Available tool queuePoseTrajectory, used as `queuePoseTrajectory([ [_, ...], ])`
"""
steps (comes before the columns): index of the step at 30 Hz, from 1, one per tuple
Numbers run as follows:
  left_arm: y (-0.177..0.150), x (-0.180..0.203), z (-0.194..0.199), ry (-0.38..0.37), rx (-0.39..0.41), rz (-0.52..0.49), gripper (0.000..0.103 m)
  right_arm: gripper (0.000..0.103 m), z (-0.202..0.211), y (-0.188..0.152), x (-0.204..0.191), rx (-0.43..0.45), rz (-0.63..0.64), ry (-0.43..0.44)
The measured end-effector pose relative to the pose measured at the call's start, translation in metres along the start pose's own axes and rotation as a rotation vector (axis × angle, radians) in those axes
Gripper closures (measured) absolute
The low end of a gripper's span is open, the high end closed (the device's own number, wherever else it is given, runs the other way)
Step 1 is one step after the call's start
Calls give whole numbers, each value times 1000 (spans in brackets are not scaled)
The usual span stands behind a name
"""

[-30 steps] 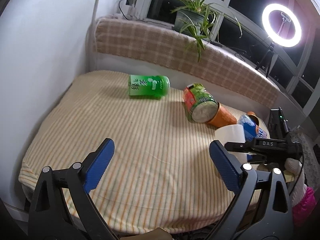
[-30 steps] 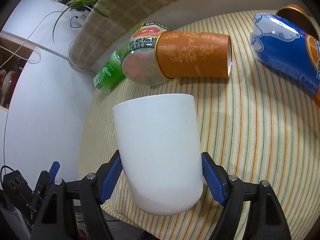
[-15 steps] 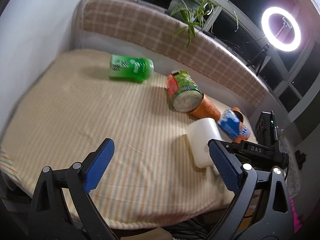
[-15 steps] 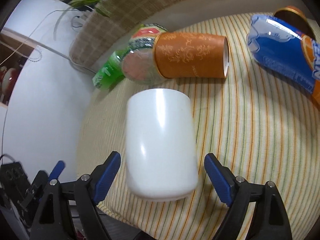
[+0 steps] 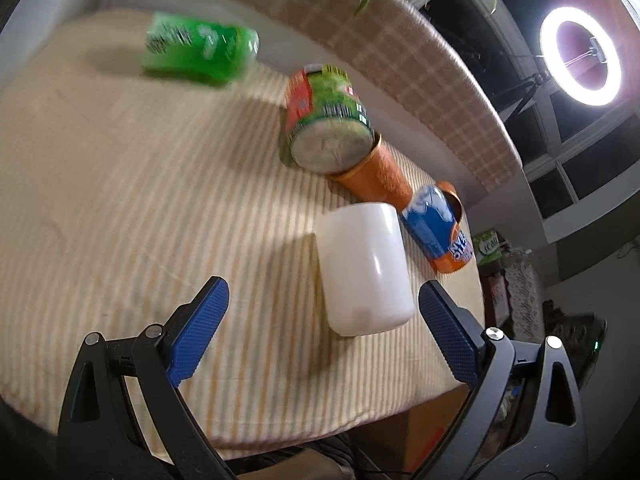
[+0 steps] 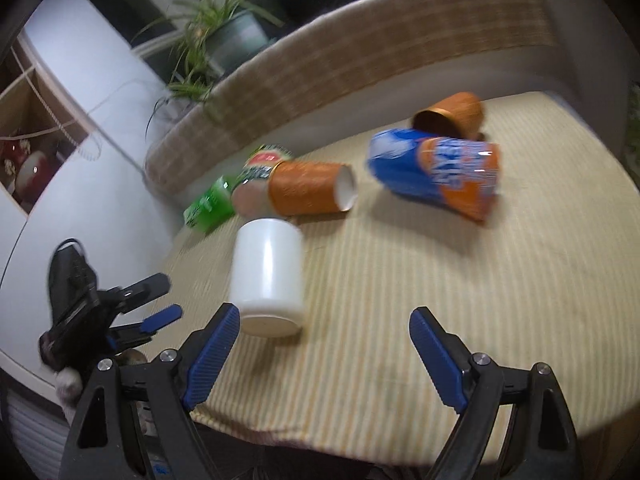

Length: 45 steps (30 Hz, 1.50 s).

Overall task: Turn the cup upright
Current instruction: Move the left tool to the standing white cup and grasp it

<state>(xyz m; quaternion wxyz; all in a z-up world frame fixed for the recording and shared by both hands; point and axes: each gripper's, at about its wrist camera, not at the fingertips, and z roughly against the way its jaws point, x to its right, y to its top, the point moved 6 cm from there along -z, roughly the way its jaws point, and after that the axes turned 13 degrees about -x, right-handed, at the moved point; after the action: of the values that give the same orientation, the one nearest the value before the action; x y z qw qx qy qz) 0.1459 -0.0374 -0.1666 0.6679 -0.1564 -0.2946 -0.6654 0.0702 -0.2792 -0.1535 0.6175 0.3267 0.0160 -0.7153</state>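
A plain white cup (image 5: 362,268) stands on the striped cloth, its mouth hidden from both views; it also shows in the right wrist view (image 6: 269,276). My left gripper (image 5: 322,334) is open and empty, its fingers just in front of the cup. My right gripper (image 6: 320,354) is open and empty, drawn back to the right of the cup. Other cups lie on their sides: a green one (image 5: 198,50), a red-green one (image 5: 326,120), an orange one (image 5: 376,176), a blue-orange one (image 5: 434,228).
The striped cloth (image 5: 120,184) covers a rounded table whose front edge is close under both grippers. A checked padded backrest (image 5: 400,64) runs behind. A potted plant (image 6: 208,44), a white wall (image 6: 80,160) and a ring light (image 5: 580,56) surround it.
My right gripper opened, let go of the white cup and pulled back to the right. My left gripper swung in toward the cup from the left.
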Motion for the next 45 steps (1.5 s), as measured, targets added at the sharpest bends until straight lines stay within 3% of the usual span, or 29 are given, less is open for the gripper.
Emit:
queuePoseTrajectory([
  [6, 11, 9, -25, -64, -61, 33, 8, 14, 25, -10, 28, 57, -68, 1],
  [17, 22, 22, -54, -149, -143, 114, 9, 14, 34, -16, 48, 72, -108, -1],
  [32, 20, 23, -77, -98, -199, 118, 10, 14, 29, -18, 58, 61, -136, -6],
  [34, 20, 23, -79, -94, -206, 115, 19, 14, 29, -19, 59, 60, -140, -9],
  [37, 20, 23, -81, -95, -210, 118, 21, 14, 29, -20, 61, 61, -145, -8],
  [39, 19, 23, -80, -86, -203, 107, 27, 14, 29, -20, 60, 62, -146, -8],
  [45, 17, 31, -80, -49, -174, 59, 27, 14, 28, -21, 58, 58, -137, -11],
])
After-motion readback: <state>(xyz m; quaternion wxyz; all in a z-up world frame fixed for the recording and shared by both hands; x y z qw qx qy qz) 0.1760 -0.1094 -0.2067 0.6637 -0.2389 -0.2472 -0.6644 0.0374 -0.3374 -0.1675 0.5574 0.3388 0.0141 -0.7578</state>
